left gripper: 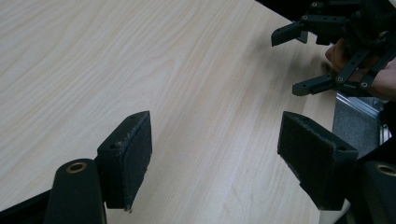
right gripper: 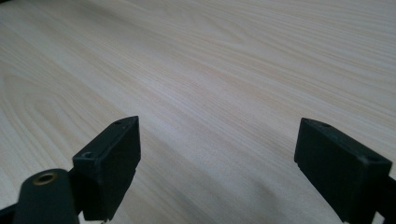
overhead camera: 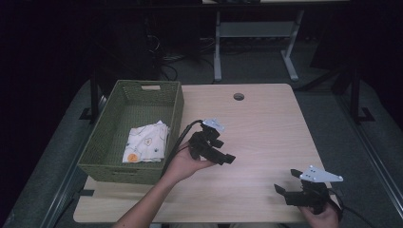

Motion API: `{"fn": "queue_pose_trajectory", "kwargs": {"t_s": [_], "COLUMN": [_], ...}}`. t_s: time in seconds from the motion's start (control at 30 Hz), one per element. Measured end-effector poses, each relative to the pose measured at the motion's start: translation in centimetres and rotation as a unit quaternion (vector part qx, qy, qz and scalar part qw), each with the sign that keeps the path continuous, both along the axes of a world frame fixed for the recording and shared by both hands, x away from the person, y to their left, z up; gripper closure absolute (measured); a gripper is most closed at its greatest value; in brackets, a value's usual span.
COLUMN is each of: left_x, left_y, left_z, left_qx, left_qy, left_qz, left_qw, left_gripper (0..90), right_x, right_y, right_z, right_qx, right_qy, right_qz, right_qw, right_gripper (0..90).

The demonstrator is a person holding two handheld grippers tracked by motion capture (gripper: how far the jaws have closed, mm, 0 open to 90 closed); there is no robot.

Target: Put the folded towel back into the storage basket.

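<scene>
Pale wood grain covered the table (overhead camera: 266, 123), set on grey carpet in a dark room. We held the left gripper (overhead camera: 227, 154) and right gripper (overhead camera: 288, 182) over bare wood, jaws apart and empty. Beside us the folded cloth (overhead camera: 146, 142) lay in the green basket (overhead camera: 177, 105).

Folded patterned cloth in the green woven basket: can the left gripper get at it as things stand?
Probably yes. The folded patterned cloth lies uncovered in the open-topped green woven basket. The left gripper is open and empty beside it, but faces away, so it would need to turn and clear the basket wall.
</scene>
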State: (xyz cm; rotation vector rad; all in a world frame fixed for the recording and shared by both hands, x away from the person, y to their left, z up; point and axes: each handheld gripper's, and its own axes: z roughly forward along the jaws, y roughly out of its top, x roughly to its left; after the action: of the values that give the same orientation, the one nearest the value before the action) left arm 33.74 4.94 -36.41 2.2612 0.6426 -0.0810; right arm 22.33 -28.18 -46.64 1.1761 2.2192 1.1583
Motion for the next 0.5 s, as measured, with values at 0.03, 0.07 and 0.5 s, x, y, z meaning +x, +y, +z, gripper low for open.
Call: {"fn": "queue_pose_trajectory", "kwargs": {"t_s": [0.03, 0.07, 0.5], "left_x": [0.0, -0.1, -0.8], "left_y": [-0.1, -0.2, -1.0], "left_z": [-0.1, -0.2, -1.4], "left_qx": [0.000, 0.003, -0.003], "left_qy": [0.001, -0.001, 0.000], "left_qz": [0.001, 0.003, 0.002], "left_qw": [1.0000, 1.0000, 1.0000], "left_gripper": [26.5, 26.5, 26.5], "right_x": [0.0, 0.0, -0.1], "right_y": [0.0, 0.0, 0.0], "right_z": [0.0, 0.0, 0.0], "right_qx": [0.000, 0.000, 0.001], "right_qy": [0.000, 0.000, 0.001], "right_qz": [0.000, 0.000, 0.001], "right_qw": [1.0000, 1.0000, 1.0000], "right_gripper": [14.2, 14.2, 14.2]}}
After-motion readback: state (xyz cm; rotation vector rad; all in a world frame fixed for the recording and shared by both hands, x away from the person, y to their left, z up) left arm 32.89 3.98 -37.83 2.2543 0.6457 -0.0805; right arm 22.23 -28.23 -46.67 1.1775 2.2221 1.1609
